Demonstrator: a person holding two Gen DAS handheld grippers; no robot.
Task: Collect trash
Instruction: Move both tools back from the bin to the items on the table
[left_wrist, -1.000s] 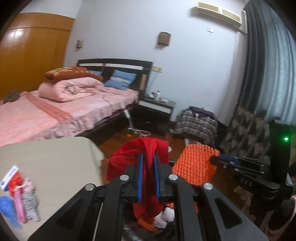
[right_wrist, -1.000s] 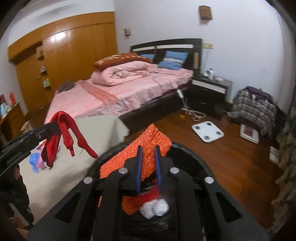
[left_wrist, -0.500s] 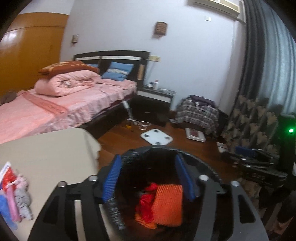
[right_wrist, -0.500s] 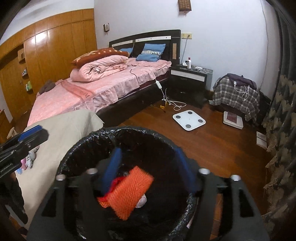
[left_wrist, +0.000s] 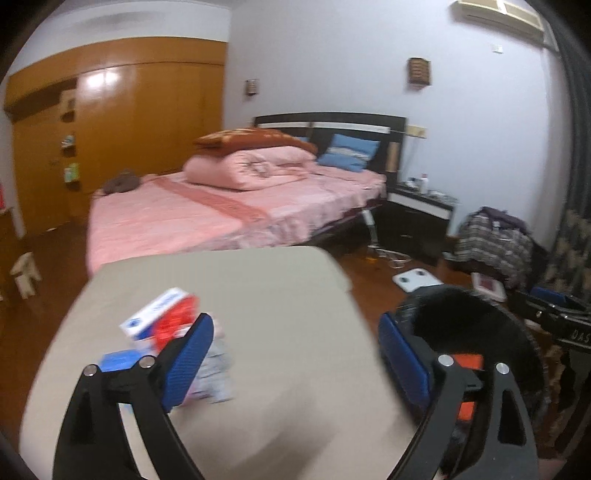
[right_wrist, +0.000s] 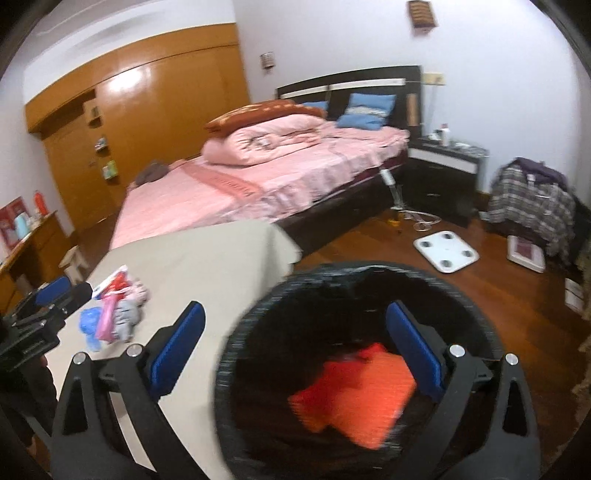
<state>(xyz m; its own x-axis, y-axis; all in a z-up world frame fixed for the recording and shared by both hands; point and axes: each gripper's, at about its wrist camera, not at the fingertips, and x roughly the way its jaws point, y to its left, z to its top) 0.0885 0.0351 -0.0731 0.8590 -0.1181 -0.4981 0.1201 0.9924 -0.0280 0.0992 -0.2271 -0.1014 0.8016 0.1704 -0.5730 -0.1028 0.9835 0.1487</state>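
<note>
A black-lined trash bin (right_wrist: 258, 321) stands by the beige table (right_wrist: 207, 266); it also shows in the left wrist view (left_wrist: 491, 317). An orange textured piece (right_wrist: 365, 402) and red cloth (right_wrist: 325, 376) lie inside it. My right gripper (right_wrist: 295, 339) is open and empty above the bin's left rim. My left gripper (left_wrist: 295, 354) is open and empty over the table (left_wrist: 280, 295). A pile of trash lies on the table: a red, white and blue packet (left_wrist: 162, 317), blue and pink bits (right_wrist: 107, 325). The left gripper also shows in the right wrist view (right_wrist: 48, 302).
A pink bed (right_wrist: 266, 184) stands behind the table, with a dark nightstand (right_wrist: 443, 173) at its right. A white scale (right_wrist: 445, 251) lies on the wood floor. A chair with plaid cloth (right_wrist: 532, 199) is at the far right. Wooden wardrobes (left_wrist: 110, 140) line the left wall.
Both grippers opened and dropped the red cloth and the orange piece into the bin. Both then swung left, the left one from the bin to over the table.
</note>
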